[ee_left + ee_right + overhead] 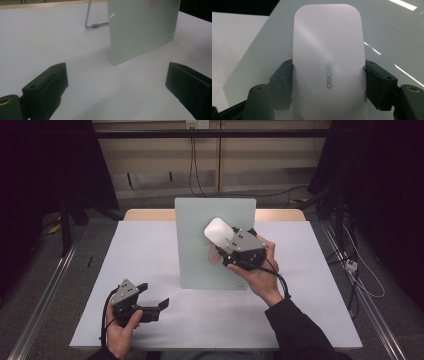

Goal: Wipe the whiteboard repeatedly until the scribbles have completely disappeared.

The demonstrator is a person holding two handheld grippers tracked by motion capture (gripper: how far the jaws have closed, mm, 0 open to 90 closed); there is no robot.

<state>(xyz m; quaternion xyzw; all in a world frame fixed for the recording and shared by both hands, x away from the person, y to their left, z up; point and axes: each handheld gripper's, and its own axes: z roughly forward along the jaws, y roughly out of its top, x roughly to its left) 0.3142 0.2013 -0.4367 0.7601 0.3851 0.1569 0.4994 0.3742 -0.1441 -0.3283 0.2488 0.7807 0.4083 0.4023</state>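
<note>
Broad white tabletop (150,250), pale wood strip at its far edge, plenty of bare surface left and right of centre and along the near edge. Dark floor with cables beyond both side edges.

Upright at mid-table, a pale green glassy board (200,245), leaning back slightly, propped from behind by a thin metal wire stand (93,25) seen in the left gripper view. Glossy face, streaks of reflected light, a faint reddish smudge near the top (153,2). Small mark at the board's lower corner, too faint to read.

Held up against the board's face, upper right part: a white eraser-like block (216,231), smooth, matte, rounded corners, longer than wide. Grey lettering "deli" readable along its length in the right gripper view (329,77).

Right gripper (227,251), gripped by the right hand (257,275), dark sleeve trailing to the bottom edge; jaws clamped on the block's two long sides, pads pressed flush (284,85).

Left gripper (152,297), in the left hand (120,327), low over the near-left tabletop, well apart from the board; jaws spread wide with nothing between them, bare tabletop in the gap.
</note>
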